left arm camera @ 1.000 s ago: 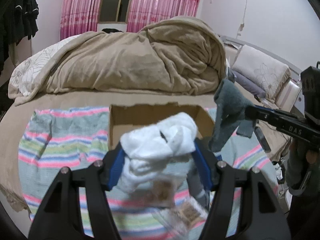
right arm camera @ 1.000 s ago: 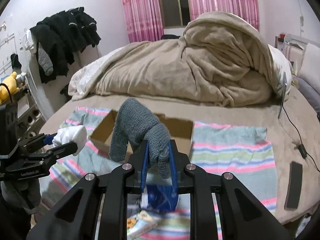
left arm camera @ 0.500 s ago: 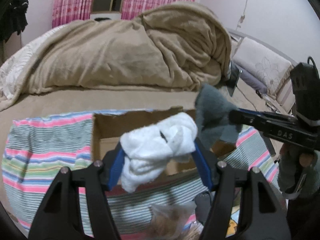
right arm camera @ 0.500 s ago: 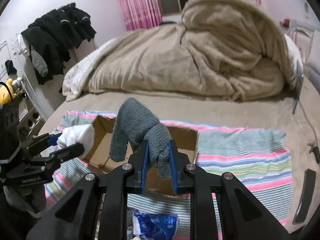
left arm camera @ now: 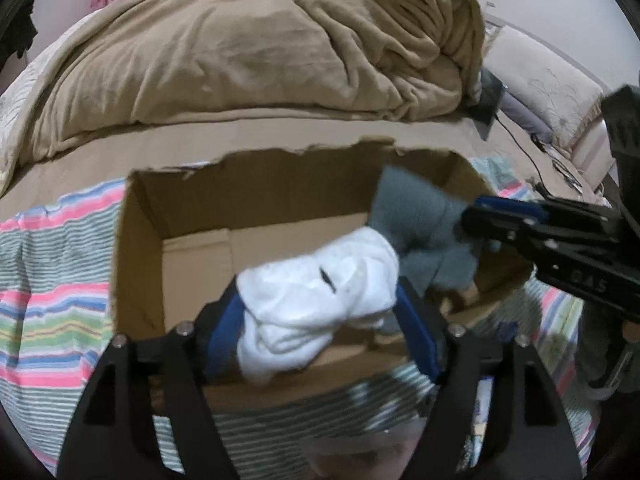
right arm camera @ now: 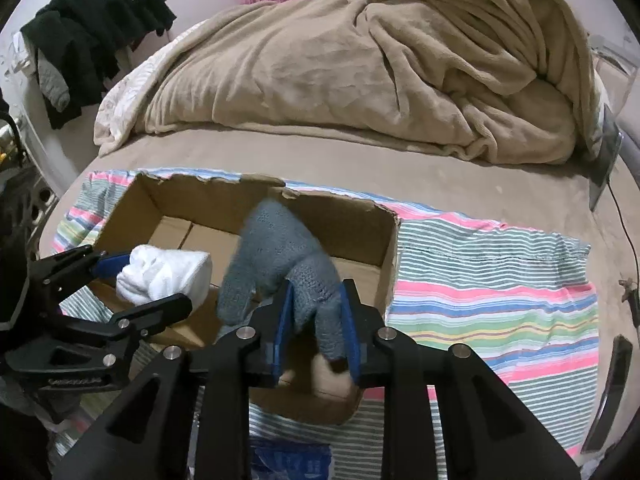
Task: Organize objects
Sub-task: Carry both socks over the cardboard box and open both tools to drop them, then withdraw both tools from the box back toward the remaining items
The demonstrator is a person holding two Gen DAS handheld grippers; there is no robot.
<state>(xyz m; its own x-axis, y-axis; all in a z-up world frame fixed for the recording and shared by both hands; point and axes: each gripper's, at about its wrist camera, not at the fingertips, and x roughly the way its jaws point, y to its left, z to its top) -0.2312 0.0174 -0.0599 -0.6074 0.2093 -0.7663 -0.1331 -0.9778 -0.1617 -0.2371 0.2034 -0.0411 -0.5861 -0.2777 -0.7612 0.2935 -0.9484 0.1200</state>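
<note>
A bed (right arm camera: 360, 160) filled the view, with a tan blanket (right arm camera: 380, 60) heaped at its far side. Across the near part lay a striped cloth (right arm camera: 492, 280), and on that cloth stood my open box (right arm camera: 384, 248), its far rim torn ragged.

My left gripper (left arm camera: 320, 312) hung over the box's near left part. Its jaws were opening, with the white sock (left arm camera: 320, 300) bunched between the blue pads; the left pad looked to have drawn a little away from the fabric, so I count that sock as loose between them, over the box.

My right gripper (right arm camera: 314, 320) was over the box's near right part. Its jaws were opening too, though only slightly apart, and the grey glove (right arm camera: 276, 256) was between the pads, its body arching up and draping over the box's inside.
</note>
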